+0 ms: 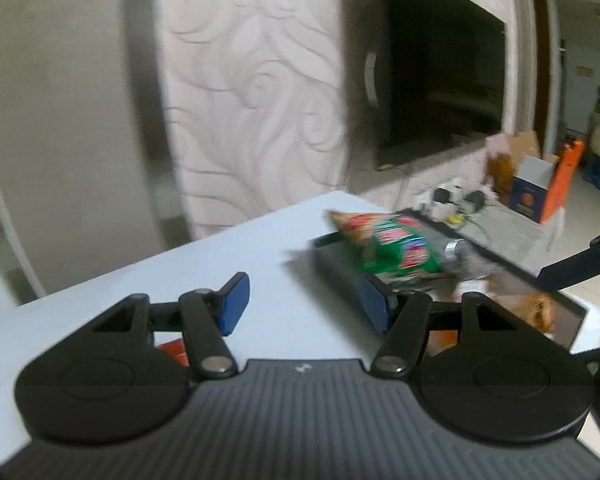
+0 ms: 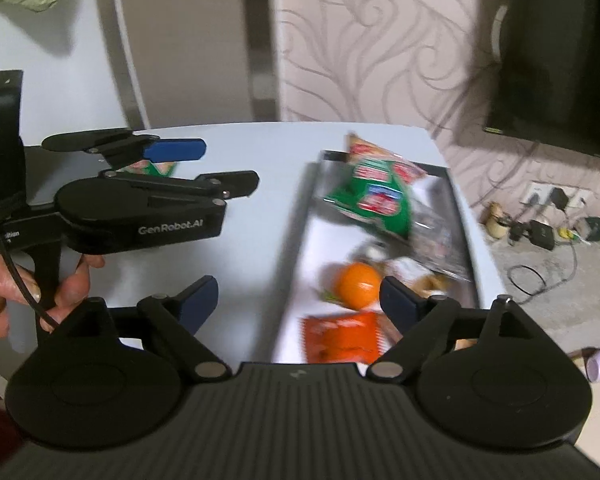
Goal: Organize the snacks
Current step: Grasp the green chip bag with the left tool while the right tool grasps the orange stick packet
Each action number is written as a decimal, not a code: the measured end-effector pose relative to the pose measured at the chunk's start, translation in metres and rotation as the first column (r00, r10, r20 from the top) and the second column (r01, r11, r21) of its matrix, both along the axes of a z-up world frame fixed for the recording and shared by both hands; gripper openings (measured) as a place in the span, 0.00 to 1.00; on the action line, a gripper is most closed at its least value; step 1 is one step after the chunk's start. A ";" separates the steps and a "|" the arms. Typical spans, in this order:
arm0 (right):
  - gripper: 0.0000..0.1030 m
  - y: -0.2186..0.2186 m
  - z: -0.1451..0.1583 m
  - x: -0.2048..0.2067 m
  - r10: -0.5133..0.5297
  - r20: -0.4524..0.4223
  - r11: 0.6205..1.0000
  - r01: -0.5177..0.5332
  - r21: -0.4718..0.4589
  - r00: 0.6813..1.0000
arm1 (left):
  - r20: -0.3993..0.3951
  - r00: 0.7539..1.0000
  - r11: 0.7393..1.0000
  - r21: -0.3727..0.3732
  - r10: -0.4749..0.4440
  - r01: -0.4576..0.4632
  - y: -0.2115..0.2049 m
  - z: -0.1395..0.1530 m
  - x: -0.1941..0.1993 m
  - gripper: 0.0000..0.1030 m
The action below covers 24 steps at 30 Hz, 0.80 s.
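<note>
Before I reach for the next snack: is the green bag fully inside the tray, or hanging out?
Partly out. The green bag lies in the tray, but its top corner sticks past the tray's far rim. Blur hides the rest.

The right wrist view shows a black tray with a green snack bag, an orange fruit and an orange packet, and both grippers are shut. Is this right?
Not quite. The tray, green snack bag, orange fruit and orange packet are there, but the right wrist view shows both the left gripper and right gripper open, holding nothing.
</note>
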State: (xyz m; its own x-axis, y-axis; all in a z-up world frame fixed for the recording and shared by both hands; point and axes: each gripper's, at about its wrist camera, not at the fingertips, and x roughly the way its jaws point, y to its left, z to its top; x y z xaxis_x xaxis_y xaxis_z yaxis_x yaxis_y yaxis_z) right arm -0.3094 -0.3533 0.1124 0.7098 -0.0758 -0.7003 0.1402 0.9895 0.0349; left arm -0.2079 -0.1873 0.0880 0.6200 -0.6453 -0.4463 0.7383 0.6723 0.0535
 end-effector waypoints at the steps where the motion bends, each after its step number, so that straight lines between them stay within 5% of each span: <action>1: 0.88 0.008 0.000 0.005 0.017 -0.001 1.000 -0.017 0.002 1.000 | 0.004 1.000 1.000 0.001 0.029 -0.029 0.012 0.000 0.003 0.74; 2: 0.88 0.015 0.000 0.011 0.031 -0.003 1.000 -0.031 0.006 1.000 | 0.012 0.998 0.998 -0.002 0.056 -0.056 0.022 0.000 0.006 0.82; 7: 0.88 0.047 -0.010 0.038 0.097 -0.034 0.995 -0.096 0.032 0.995 | 0.026 0.988 0.987 0.049 0.152 -0.153 0.069 -0.015 0.030 0.83; 14: 0.88 0.078 -0.023 0.079 0.096 -0.056 0.992 -0.091 0.090 0.994 | -0.097 0.958 0.962 0.077 0.270 -0.264 0.107 -0.032 0.080 0.83; 24: 0.88 0.092 -0.037 0.140 0.036 -0.073 0.996 -0.030 0.078 0.997 | -0.181 0.961 0.977 0.066 0.211 -0.202 0.090 -0.050 0.124 0.85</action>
